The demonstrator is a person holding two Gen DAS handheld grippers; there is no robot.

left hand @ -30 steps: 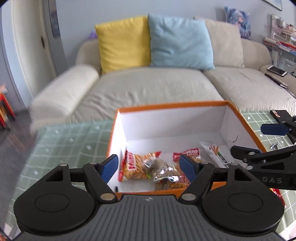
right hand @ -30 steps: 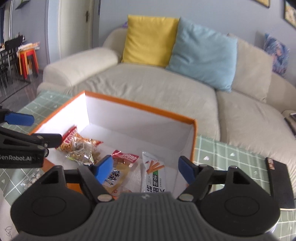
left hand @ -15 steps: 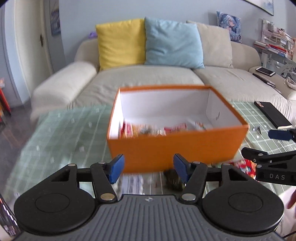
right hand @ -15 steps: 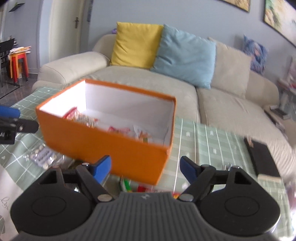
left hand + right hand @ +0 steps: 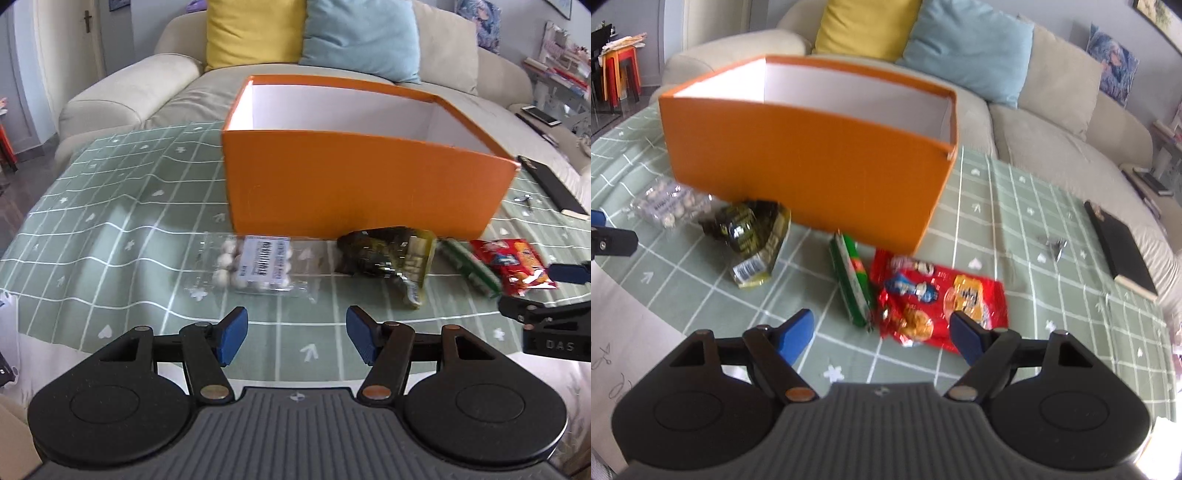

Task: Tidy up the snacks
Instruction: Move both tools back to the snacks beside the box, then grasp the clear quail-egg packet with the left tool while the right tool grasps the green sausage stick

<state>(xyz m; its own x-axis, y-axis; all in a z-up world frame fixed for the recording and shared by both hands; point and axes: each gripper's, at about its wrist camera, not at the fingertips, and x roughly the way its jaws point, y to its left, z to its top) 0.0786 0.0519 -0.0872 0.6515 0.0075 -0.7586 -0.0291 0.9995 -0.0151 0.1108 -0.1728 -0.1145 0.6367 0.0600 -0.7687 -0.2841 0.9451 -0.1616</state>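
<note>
An orange box (image 5: 354,184) with a white inside stands on the green checked tablecloth; it also shows in the right wrist view (image 5: 798,166). In front of it lie a clear pack of white balls (image 5: 255,266), a dark olive packet (image 5: 391,254), a green stick pack (image 5: 851,280) and a red snack bag (image 5: 938,302). My left gripper (image 5: 293,338) is open and empty, just short of the clear pack. My right gripper (image 5: 881,334) is open and empty, low over the near end of the red bag. The box floor is hidden.
A black notebook (image 5: 1119,251) lies at the table's right edge, with a small metal clip (image 5: 1052,245) near it. White paper (image 5: 624,332) lies at the near left. A beige sofa (image 5: 147,96) with cushions stands behind the table.
Both grippers have pulled back from above the box and dropped low toward the table's near side. The loose snacks in front of the box have come into view.
</note>
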